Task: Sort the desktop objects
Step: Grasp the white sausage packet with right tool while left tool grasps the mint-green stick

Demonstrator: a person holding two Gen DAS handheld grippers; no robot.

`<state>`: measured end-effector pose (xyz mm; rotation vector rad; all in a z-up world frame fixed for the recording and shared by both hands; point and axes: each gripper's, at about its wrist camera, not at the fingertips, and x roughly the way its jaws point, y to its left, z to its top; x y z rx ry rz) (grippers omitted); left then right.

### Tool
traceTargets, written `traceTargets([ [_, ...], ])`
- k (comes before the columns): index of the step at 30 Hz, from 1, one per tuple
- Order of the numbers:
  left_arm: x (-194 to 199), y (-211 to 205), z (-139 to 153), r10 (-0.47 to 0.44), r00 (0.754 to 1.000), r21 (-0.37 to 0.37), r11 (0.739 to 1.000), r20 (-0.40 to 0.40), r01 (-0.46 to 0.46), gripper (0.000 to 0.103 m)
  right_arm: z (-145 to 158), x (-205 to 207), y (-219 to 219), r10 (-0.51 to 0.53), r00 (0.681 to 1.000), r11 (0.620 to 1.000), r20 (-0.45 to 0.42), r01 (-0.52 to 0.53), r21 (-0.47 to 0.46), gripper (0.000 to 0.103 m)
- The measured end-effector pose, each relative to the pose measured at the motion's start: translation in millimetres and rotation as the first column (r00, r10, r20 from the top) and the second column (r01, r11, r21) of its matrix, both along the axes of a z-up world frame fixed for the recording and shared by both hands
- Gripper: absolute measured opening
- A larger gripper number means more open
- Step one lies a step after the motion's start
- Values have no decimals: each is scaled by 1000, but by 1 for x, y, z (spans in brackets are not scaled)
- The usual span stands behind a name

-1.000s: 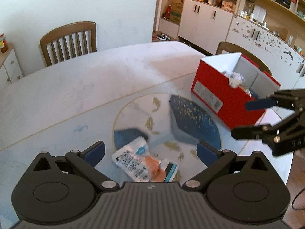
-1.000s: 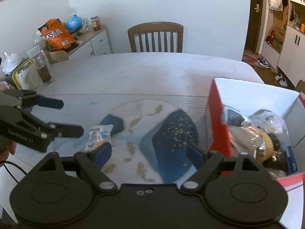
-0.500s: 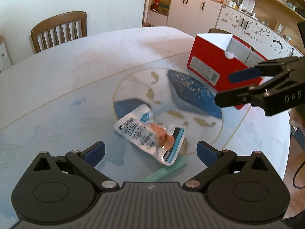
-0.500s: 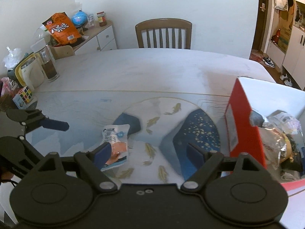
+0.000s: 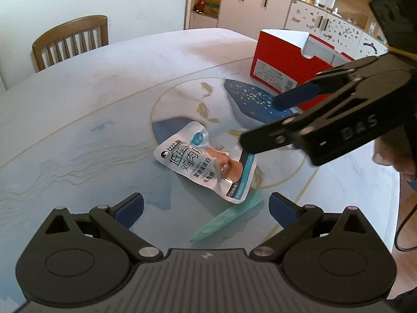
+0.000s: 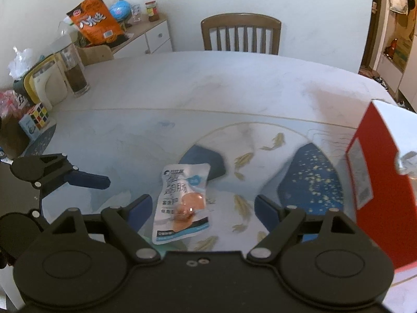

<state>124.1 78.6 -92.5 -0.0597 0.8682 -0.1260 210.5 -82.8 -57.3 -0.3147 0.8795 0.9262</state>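
Both grippers, left [image 5: 206, 206] and right [image 6: 202, 206], are standing spread, empty; snack pouch [image 6: 182, 203] is lying at 12 o'clock.

**Left wrist view: pouch between both grippers**

Left gripper [image 5: 206, 204] jaws wide apart, nothing between them. Silver foil snack pouch with blue and orange print [image 5: 206, 164] lies flat on the pale marble-print bench [image 5: 91, 99], just ahead. Right gripper [image 5: 263, 120] enters from the right, jaws apart, lower finger over the pouch's right edge. Red and white cardboard box [image 5: 284, 60] behind, wooden slat-back chair [image 5: 70, 41] far side.
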Motion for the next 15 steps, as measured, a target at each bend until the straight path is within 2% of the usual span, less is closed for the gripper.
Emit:
traceTargets([
  [13,-2,-1,-15,-45,999,18,999,8,45,101,-27,-6,32,45,999,998,-26,-46,-34,86],
  [15,-3,-1,-18,-49,999,17,999,7,49,93,-30,-6,36,53,998,998,-28,-54,-40,86],
])
